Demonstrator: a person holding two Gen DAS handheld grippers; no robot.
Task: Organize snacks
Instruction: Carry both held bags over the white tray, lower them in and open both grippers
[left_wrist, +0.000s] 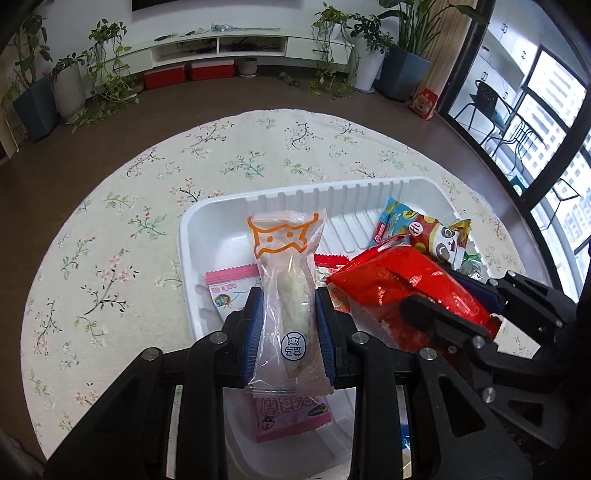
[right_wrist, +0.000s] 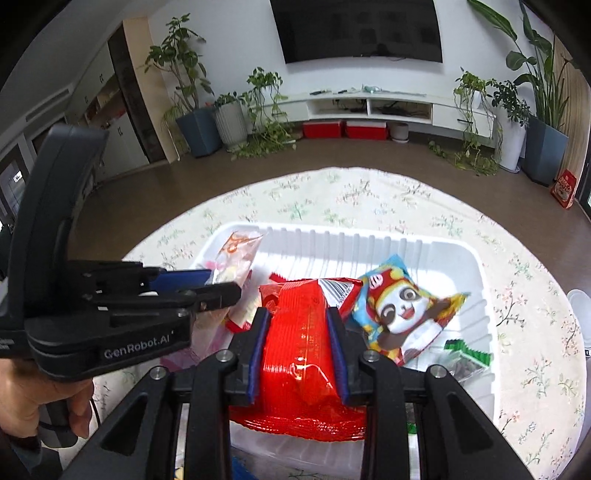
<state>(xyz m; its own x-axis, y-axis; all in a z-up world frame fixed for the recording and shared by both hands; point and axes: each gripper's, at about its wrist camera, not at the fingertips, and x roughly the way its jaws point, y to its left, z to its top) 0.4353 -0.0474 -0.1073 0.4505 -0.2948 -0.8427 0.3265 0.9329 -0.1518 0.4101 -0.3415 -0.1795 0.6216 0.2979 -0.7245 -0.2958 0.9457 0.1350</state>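
While clamped between blue pads, held above a white tray (left_wrist: 221, 221): in the left tongs (left_wrist: 290, 314), a clear packet (left_wrist: 286, 266) with an orange cat outline, standing upright; in the right tongs (right_wrist: 297, 347), a red snack bag (right_wrist: 299, 332), pinched narrow at the middle. Lying in the tray beyond: a panda packet (right_wrist: 402, 314), a green-edged packet (right_wrist: 467, 356) at the right wall, a pink packet (left_wrist: 229, 284) at the left. Under the tray, a round table (left_wrist: 110, 221) with a flowered cloth. Grasping the left tongs' handle, a hand (right_wrist: 40, 398).
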